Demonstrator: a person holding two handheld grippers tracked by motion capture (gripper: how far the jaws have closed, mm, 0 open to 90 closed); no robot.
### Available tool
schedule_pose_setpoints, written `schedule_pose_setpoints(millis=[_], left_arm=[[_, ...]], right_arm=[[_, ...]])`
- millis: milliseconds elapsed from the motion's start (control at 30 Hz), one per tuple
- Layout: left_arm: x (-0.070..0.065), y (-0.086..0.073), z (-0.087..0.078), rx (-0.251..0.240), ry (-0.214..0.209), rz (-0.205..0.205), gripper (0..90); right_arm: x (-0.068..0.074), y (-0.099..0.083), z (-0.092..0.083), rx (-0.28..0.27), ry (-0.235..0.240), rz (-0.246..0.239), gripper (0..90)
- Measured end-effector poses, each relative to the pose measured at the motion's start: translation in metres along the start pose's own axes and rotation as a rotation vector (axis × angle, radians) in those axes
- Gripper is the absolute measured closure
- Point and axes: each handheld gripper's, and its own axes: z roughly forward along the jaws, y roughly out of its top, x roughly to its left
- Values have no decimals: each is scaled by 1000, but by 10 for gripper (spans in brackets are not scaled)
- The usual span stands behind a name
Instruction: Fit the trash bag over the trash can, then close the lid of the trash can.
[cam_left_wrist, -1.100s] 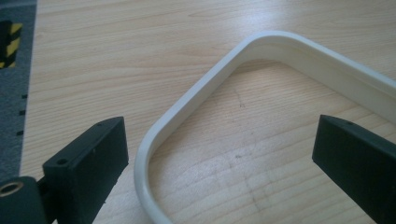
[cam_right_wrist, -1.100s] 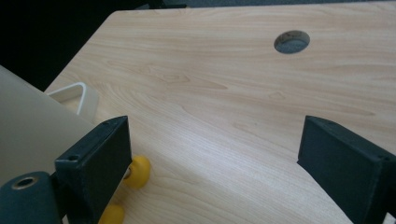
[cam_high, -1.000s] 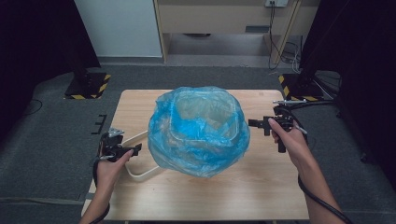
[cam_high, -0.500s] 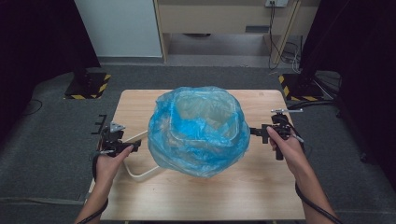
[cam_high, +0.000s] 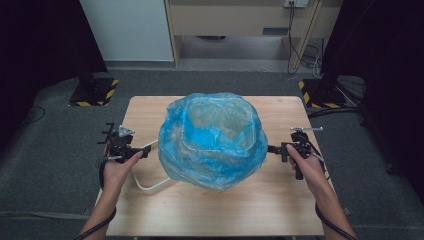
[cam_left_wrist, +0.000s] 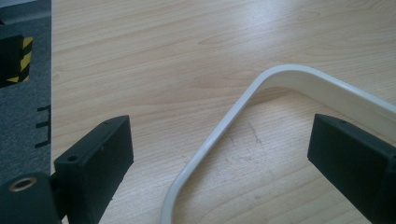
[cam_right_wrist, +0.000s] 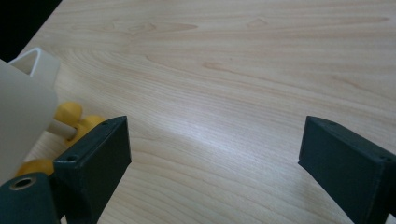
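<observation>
A white bin lined with a crumpled blue plastic bag (cam_high: 212, 145) stands in the middle of the wooden table (cam_high: 250, 210). Its white bail handle (cam_high: 145, 182) lies flat on the table at the bin's left. My left gripper (cam_high: 144, 152) hovers open beside the bag's left side. In the left gripper view the handle (cam_left_wrist: 280, 77) curves between the open jaws of my left gripper (cam_left_wrist: 222, 135) without touching them. My right gripper (cam_high: 272, 149) is open just off the bag's right side. In the right gripper view my right gripper (cam_right_wrist: 212, 140) holds nothing over bare wood.
A white bin wall (cam_right_wrist: 23, 107) with yellow rounded parts (cam_right_wrist: 70, 114) under it shows at the left of the right gripper view. Grey carpet (cam_high: 50, 160) surrounds the table. Black stands with yellow-striped bases (cam_high: 95, 92) sit beyond the far corners.
My right gripper has drifted toward the person along the bag's right side. The left gripper has shifted slightly away from the person. The bin and bag have not moved.
</observation>
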Motion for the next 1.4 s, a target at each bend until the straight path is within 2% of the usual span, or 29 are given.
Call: schedule_pose_setpoints(millis=[267, 433, 667, 867, 1033, 1400], left_arm=[[6, 2, 2, 9, 10, -6, 68], [11, 1, 4, 17, 18, -10, 73], [21, -2, 7, 29, 35, 15, 122], [27, -7, 10, 29, 30, 8, 145], [30, -14, 11, 32, 25, 15, 217], [31, -30, 19, 60, -23, 26, 418]], right_arm=[[-12, -16, 3, 1, -16, 20, 91], [-17, -25, 6, 1, -31, 13, 91], [-22, -36, 11, 1, -53, 1, 91], [-24, -40, 12, -27, -53, -6, 87], [-25, -44, 14, -68, -57, -20, 81], [-24, -48, 15, -97, -59, -48, 82]])
